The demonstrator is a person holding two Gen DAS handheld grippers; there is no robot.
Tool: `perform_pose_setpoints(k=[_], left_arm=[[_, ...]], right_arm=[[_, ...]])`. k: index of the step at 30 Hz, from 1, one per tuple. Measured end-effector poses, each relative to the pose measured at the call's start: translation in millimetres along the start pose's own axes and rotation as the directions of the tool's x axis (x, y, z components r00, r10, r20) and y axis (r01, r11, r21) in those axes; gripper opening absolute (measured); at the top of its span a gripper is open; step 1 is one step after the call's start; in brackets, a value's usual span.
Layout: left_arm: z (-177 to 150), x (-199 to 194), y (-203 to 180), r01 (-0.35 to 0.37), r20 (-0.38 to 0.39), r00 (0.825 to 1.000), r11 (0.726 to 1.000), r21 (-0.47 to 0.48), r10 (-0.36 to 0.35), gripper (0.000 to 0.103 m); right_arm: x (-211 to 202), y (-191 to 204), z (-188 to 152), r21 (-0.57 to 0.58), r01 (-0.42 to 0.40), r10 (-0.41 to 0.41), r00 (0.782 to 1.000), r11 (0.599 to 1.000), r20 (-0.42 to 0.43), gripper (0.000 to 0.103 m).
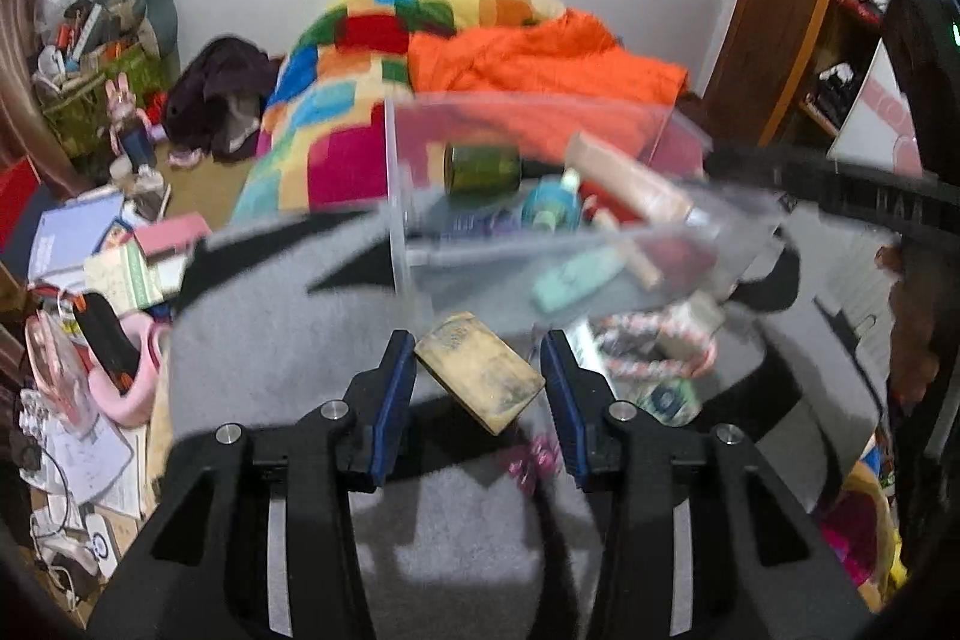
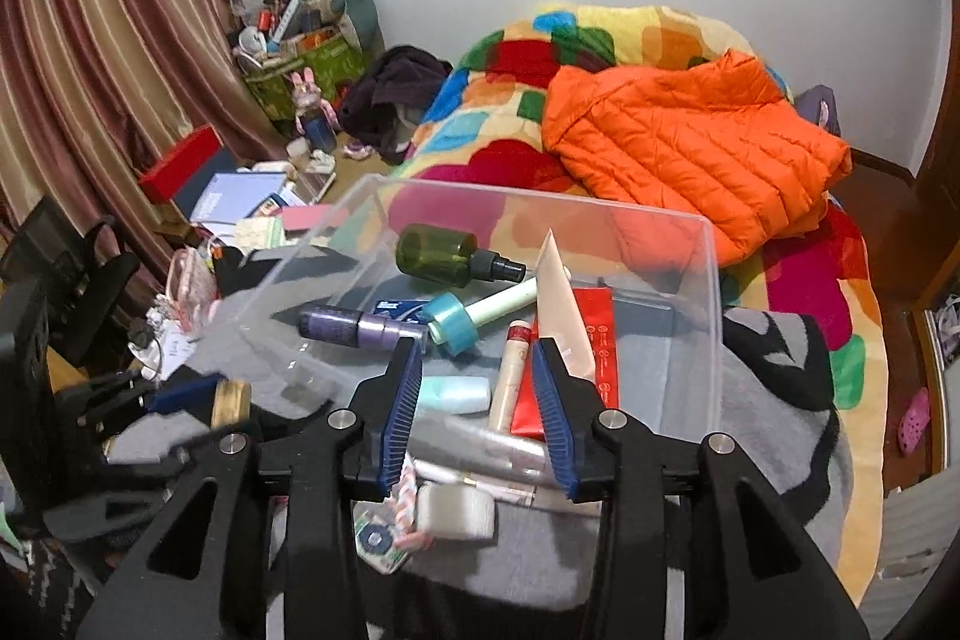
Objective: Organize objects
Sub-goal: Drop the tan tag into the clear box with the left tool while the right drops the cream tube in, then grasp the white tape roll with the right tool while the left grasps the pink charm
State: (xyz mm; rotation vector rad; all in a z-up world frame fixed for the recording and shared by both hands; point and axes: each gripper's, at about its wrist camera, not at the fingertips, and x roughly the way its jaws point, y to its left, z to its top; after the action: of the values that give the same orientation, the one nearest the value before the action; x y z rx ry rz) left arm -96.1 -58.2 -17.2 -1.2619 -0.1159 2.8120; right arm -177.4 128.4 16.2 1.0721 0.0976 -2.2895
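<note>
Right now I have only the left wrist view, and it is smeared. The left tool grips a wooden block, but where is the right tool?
Observer: The right tool hangs over the clear box with its jaws apart, gripping nothing.
Reviewer: Is anything between its pads?
Observer: A cream tube shows in the gap, but it seems to lie in the box, and the pads do not press on it.
Reviewer: What else is in the box that my blur hides?
Observer: A purple bottle lies on its side in the left part of the box. It is sharp only in the right wrist view.
</note>
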Motion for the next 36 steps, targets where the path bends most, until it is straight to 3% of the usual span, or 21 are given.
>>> perform_pose_setpoints(k=[7,15,21,27,29,33,36], left_arm=[[39,-6,-2,-0.008,0.073,0.997,1.000,0.000,0.008,0.043],[75,33,1,-0.028,0.010,1.000,1.000,-0.007,0.028,0.043],[79,53,-4,-0.021,-0.033,0.999,1.000,0.017,0.021,0.043],[75,59,-13,0.001,-0.062,0.998,0.999,0.037,0.001,0.043],[73,56,-13,0.009,-0.058,0.998,0.999,0.036,-0.007,0.045],[68,38,-15,0.005,-0.015,1.000,0.999,0.044,-0.004,0.061],[63,25,-16,0.010,0.008,1.000,0.998,0.056,-0.011,0.061]], right_arm=[[-20,0,-17,0.021,-0.019,0.018,0.999,1.000,0.029,0.035],[-7,-5,-52,0.034,-0.021,0.022,0.999,0.999,-0.045,0.035],[18,-14,-68,0.073,-0.036,0.044,0.992,0.997,-0.117,0.035],[25,-8,-68,0.080,-0.074,0.084,0.989,0.994,-0.121,0.035],[26,-6,-67,0.077,-0.080,0.089,0.988,0.994,-0.124,0.035],[26,-4,-67,0.087,-0.094,0.105,0.986,0.992,-0.132,0.035],[29,-4,-67,0.096,-0.108,0.120,0.983,0.990,-0.139,0.035]])
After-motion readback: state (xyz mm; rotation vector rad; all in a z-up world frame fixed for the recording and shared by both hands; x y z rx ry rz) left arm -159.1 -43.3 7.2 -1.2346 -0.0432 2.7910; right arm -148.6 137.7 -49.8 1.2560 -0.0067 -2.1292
